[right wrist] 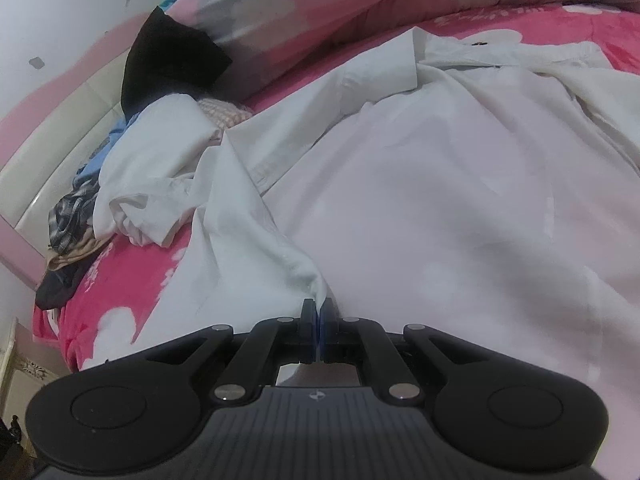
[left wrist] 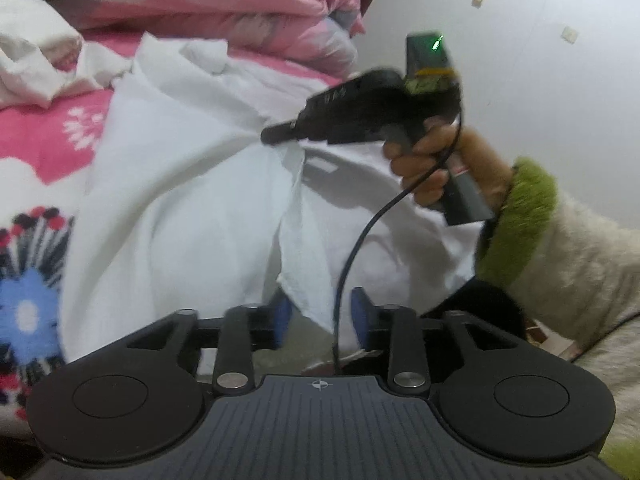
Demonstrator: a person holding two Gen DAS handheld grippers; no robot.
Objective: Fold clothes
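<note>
While your right hand-held gripper (right wrist: 319, 312) pinches a fold of the white shirt (right wrist: 420, 208), it lies across the pink bed (right wrist: 132, 280). Your left hand-held gripper (left wrist: 322, 316) stands partly open around a hanging shirt edge, pads not pressing.

A pink floral bedspread (right wrist: 132, 280) covers the bed, its pattern showing a blue flower (left wrist: 28, 316) in the left wrist view. A bundled pink quilt (left wrist: 224, 4) lies along the far side. Behind stand a white wall (left wrist: 520, 60) and a cream padded headboard (right wrist: 60, 152).
</note>
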